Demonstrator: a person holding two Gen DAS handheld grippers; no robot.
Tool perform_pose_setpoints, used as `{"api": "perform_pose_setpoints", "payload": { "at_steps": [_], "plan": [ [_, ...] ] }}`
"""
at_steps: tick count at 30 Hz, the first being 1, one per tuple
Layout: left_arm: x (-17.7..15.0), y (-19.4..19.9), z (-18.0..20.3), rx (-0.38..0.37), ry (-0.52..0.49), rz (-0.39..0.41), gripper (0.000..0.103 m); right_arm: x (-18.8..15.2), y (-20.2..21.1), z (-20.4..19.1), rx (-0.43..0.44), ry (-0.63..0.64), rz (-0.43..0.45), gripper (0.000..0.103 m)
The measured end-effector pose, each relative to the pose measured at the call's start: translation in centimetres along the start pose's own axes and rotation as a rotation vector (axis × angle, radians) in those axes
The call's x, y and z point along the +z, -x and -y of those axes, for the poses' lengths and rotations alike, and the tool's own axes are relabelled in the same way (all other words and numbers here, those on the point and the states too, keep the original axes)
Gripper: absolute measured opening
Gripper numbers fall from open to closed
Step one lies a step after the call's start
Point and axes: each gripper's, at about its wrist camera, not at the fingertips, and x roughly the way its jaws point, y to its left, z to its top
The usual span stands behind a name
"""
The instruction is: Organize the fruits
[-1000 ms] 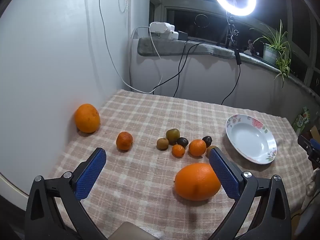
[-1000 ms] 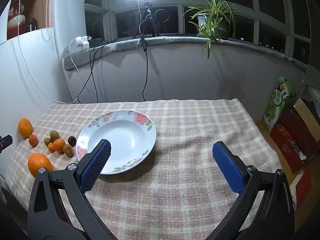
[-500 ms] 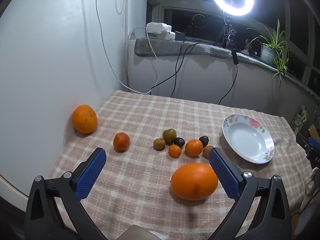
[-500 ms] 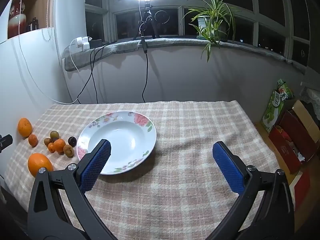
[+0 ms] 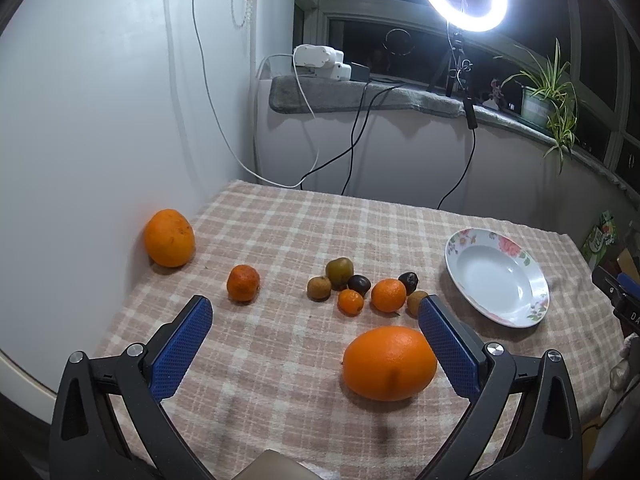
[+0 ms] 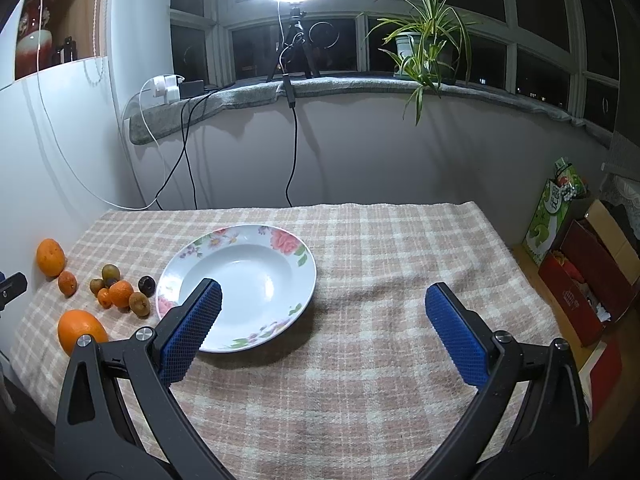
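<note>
I judge this barely begun: the flowered plate (image 6: 240, 264) on the right of the counter (image 6: 380, 240) holds nothing. All the fruit sits on the checked cloth to its left: a large orange (image 5: 389, 362) nearest me, a cluster of small fruits (image 5: 360, 288) beyond it, a mandarin (image 5: 243, 283) and another orange (image 5: 169, 237) farther left. My left gripper (image 5: 316, 320) and right gripper (image 6: 322, 306) both hover with jaws apart, empty.

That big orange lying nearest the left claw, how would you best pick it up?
Grip the big orange across its narrower middle, coming from above. It lies on its side on the checked cloth, long axis left to right, clear of the small fruits behind it. The left gripper has its jaws open wide, probably enough to straddle it.
</note>
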Motion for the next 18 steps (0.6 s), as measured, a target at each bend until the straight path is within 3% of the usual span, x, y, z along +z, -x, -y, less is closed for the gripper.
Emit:
{"api": "perform_pose_setpoints", "payload": {
  "at_steps": [18],
  "plan": [
    [0.11,0.46,0.19,-0.003,-0.005,0.006,0.102,0.08,0.81,-0.21,-0.001,0.000,0.018,0.103]
  ]
}}
